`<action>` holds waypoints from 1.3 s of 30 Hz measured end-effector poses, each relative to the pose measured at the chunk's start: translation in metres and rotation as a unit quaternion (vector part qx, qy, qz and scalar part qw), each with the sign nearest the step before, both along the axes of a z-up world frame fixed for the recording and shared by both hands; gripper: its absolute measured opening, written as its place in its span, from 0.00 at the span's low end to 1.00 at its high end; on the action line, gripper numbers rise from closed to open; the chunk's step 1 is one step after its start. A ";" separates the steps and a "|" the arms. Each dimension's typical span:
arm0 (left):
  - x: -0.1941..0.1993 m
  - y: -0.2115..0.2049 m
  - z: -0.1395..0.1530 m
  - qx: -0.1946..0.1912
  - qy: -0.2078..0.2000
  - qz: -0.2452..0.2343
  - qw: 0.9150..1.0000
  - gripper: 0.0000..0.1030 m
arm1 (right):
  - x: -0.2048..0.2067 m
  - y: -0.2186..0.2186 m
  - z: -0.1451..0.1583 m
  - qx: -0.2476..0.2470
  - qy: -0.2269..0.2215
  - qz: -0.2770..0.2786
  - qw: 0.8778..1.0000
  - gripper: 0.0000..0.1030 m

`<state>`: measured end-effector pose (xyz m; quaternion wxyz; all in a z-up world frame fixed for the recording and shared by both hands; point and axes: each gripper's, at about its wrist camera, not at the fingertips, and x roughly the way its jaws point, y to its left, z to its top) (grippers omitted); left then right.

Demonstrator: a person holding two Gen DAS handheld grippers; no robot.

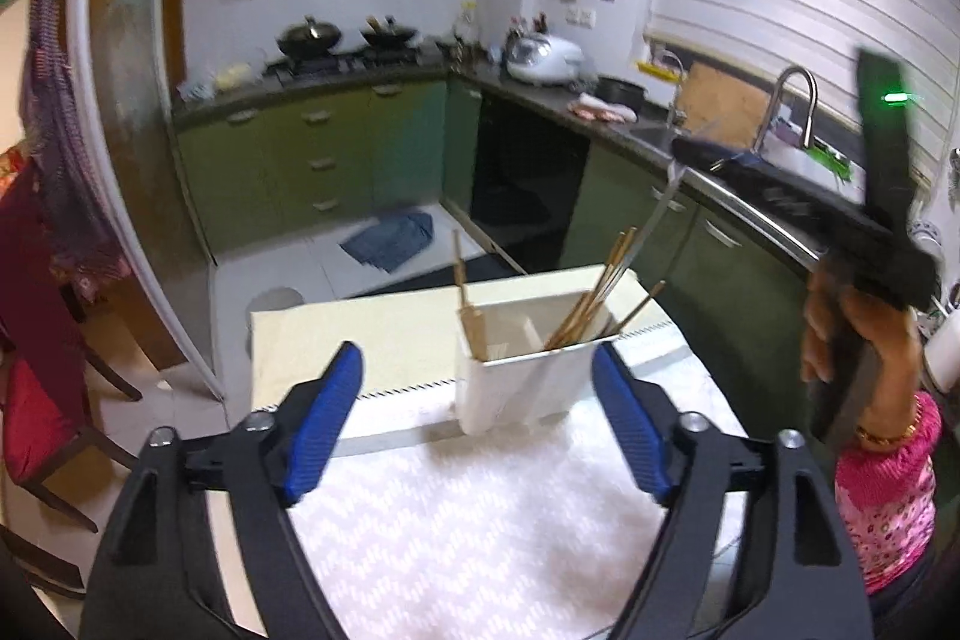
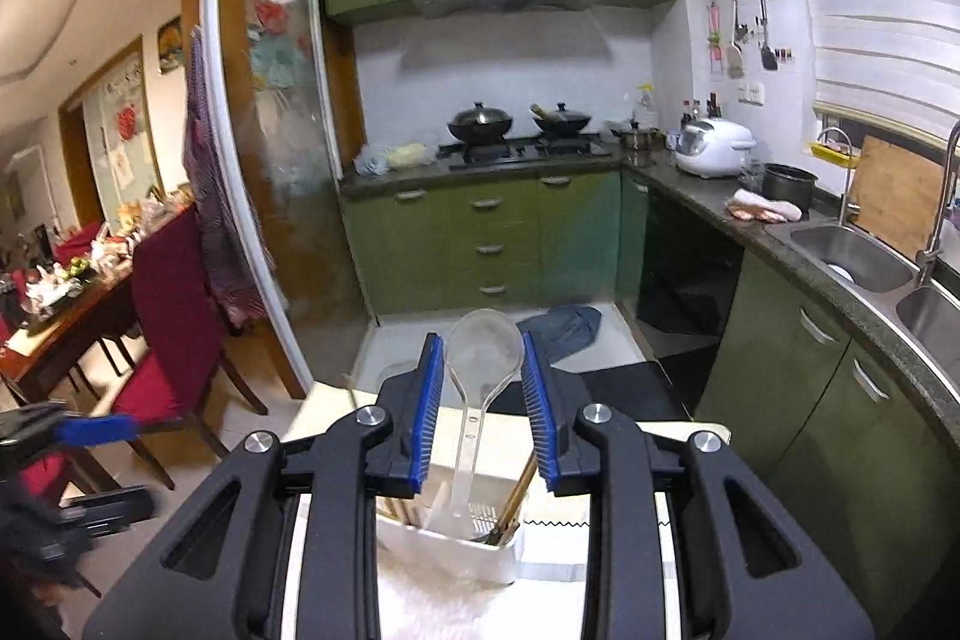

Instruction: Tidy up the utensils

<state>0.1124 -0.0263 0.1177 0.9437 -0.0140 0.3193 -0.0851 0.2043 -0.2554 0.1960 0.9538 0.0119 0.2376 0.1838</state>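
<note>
A white divided utensil holder (image 1: 528, 376) stands on the cloth-covered table (image 1: 480, 508), with wooden chopsticks (image 1: 600, 292) leaning in it. My left gripper (image 1: 477, 400) is open wide just in front of the holder, nothing between its blue pads. In the right wrist view my right gripper (image 2: 483, 400) is shut on the bowl of a clear plastic spoon (image 2: 486, 352). The spoon's handle hangs down into the holder (image 2: 456, 550). From the left wrist view the right gripper (image 1: 696, 151) is raised at the upper right, with the spoon (image 1: 654, 214) slanting down to the holder.
A person's hand and pink sleeve (image 1: 888, 490) carry the right gripper. A counter with a steel sink (image 2: 852, 250) runs along the right. Red chairs (image 2: 174, 316) stand at the left. A blue cloth (image 2: 564, 328) lies on the floor beyond the table.
</note>
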 end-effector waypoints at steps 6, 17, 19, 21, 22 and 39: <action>-0.031 0.000 -0.027 0.002 -0.021 0.000 1.000 0.83 | 0.033 0.021 -0.049 -0.035 0.034 -0.006 0.999 0.26; -0.051 -0.010 -0.049 0.014 -0.043 -0.005 0.999 0.87 | 0.033 0.038 -0.095 -0.051 0.064 0.001 0.997 0.38; -0.054 -0.013 -0.052 0.008 -0.046 -0.007 0.999 0.91 | 0.015 0.032 -0.088 -0.039 0.050 0.005 0.998 0.40; -0.059 -0.013 -0.054 0.007 -0.057 -0.004 0.998 0.92 | -0.014 0.022 -0.080 -0.031 0.025 0.010 0.999 0.49; -0.061 -0.012 -0.055 0.008 -0.062 -0.003 0.998 0.93 | -0.029 0.016 -0.076 -0.029 0.016 0.011 0.999 0.51; -0.134 -0.024 -0.089 0.008 -0.089 0.014 0.996 0.94 | -0.265 -0.070 -0.125 -0.029 -0.059 -0.015 0.998 0.96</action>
